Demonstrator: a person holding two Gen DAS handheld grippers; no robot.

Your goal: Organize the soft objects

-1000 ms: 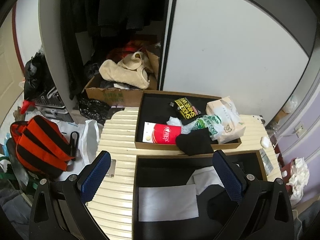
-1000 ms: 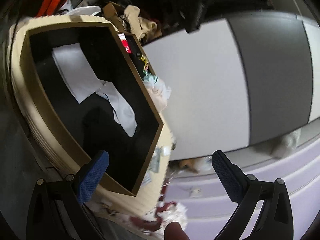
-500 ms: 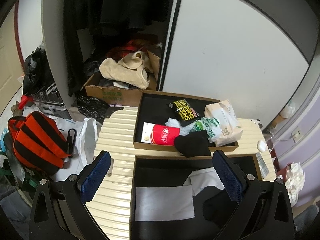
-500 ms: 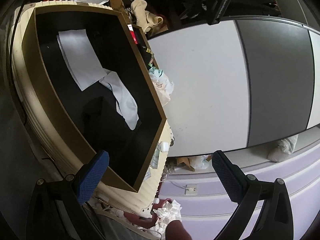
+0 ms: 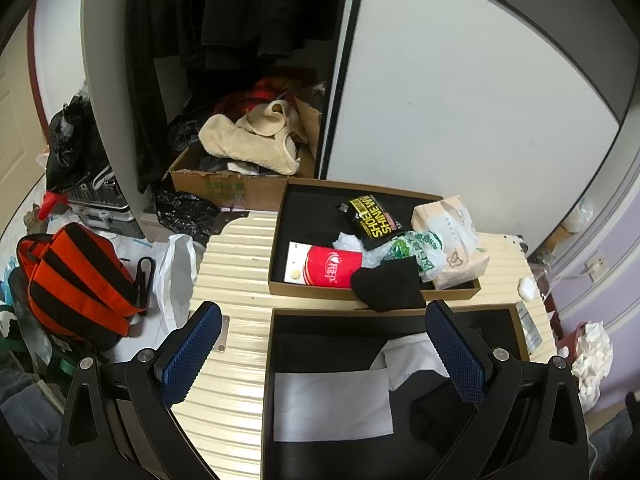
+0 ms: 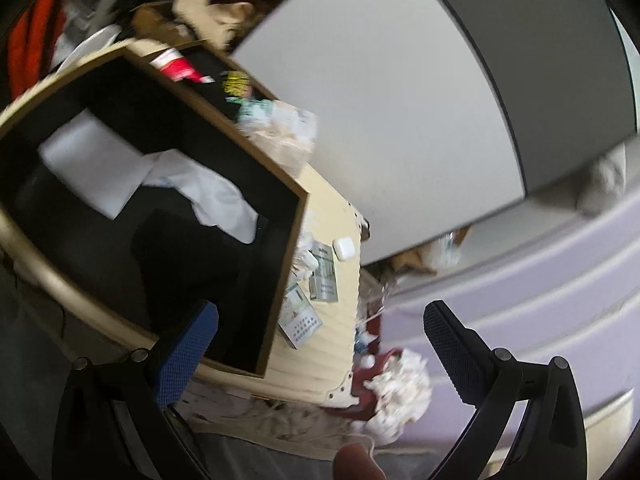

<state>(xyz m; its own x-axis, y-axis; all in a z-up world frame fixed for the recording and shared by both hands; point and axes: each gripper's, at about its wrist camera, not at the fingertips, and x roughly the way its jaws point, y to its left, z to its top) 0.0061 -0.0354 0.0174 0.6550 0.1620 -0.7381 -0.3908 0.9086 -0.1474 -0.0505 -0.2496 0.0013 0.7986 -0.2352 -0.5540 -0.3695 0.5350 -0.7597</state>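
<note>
Soft items lay sorted into two shallow black-lined trays on top of a cream ribbed suitcase (image 5: pixel 236 264). In the left wrist view, the far tray (image 5: pixel 276 240) held a red packet (image 5: pixel 324 270), a black pouch with yellow lettering (image 5: pixel 370 220), a green-printed plastic bag (image 5: pixel 420 250), a beige tissue pack (image 5: pixel 450 228) and a black sock (image 5: pixel 388 288) draped over the tray's near rim. The near tray (image 5: pixel 269 356) held a flat white cloth (image 5: pixel 332 406), a second white cloth (image 5: pixel 412 354) just beside it, and a dark folded piece (image 5: pixel 436 412) at its right.

The left gripper (image 5: pixel 320 352) hovered above the near tray, its blue-padded jaws spread wide and empty. The right gripper (image 6: pixel 316 356), seen in a blurred right wrist view, was also spread wide and held nothing; it pointed past the suitcase's right end, where a small white case (image 6: pixel 343 249) and some printed packets (image 6: pixel 324 276) lay beside the near tray.

Behind the suitcase stood a cardboard box (image 5: pixel 224 188) heaped with cream clothing (image 5: pixel 248 144), and an orange-and-black bag (image 5: pixel 76 280) sat on the floor to the left.
</note>
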